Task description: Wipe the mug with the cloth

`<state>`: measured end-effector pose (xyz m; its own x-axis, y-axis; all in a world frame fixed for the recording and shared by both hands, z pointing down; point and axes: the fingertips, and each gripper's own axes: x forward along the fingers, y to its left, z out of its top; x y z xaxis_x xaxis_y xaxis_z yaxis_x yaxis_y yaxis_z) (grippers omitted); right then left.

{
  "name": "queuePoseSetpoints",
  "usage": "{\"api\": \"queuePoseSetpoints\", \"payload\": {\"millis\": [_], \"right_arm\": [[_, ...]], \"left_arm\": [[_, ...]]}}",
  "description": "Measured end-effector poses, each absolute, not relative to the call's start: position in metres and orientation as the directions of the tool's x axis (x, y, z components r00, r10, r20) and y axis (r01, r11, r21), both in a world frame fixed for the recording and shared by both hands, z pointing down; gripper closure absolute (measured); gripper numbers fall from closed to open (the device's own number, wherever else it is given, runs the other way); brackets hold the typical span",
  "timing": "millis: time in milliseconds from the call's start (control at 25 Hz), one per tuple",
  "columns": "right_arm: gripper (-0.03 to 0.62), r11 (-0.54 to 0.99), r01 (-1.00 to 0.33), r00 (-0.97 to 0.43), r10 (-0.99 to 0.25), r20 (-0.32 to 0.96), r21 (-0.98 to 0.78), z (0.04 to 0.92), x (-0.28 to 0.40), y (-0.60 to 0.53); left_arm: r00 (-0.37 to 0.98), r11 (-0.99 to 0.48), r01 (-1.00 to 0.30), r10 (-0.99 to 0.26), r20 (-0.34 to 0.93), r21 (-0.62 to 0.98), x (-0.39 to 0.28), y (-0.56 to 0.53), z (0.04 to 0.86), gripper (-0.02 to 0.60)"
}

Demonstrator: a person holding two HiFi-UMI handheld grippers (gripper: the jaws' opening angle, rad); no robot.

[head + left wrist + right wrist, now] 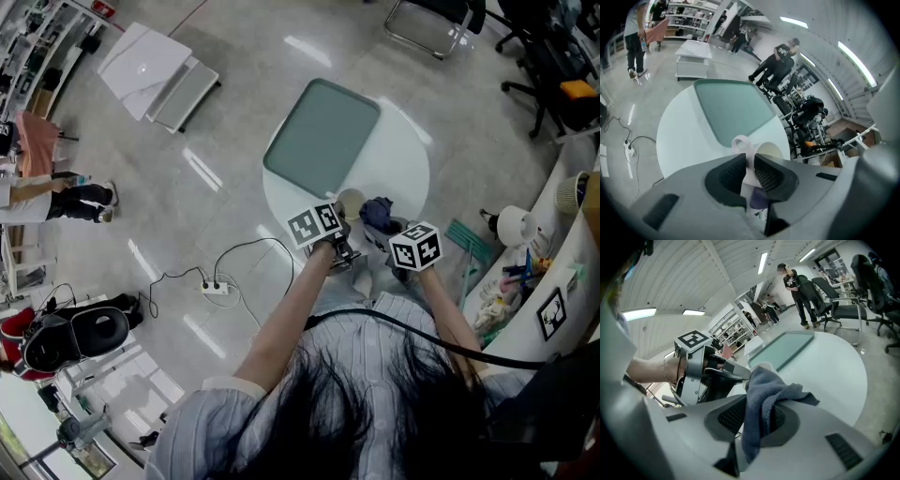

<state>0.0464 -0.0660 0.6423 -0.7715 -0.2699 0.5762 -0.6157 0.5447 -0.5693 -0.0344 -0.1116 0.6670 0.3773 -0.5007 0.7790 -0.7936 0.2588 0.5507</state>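
My left claw (749, 161) is clenched on the mug (768, 151): the pale handle loop sticks up just past my pads and its strip fills the gap between them. The mug tips on its side, mouth to my right. My right claw (758, 405) is clenched on the cloth (765, 394), a grey-blue wad that bunches up out of the jaws and flops over the right one. The cloth's top fold sits right at the mug's rim; I cannot tell whether they touch. Both claws meet over the near edge of the round white table (405, 155); I cannot tell whether the mug rests on it. Farther across the table lies a green mat (323, 136), well apart from the mug. Beyond, a person (793, 284) in dark clothes stands by office chairs (834, 296).
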Motion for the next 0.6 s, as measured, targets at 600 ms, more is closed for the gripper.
{"api": "queuePoseSetpoints", "payload": {"millis": [600], "right_arm": [[0.514,0.559,-0.598,-0.780,-0.242,0.577,-0.574,0.640,0.040,-0.055]], "left_arm": [[0.394,0.570,-0.446,-0.567,0.723,0.690,-0.014,-0.090,0.669,0.529]]}}
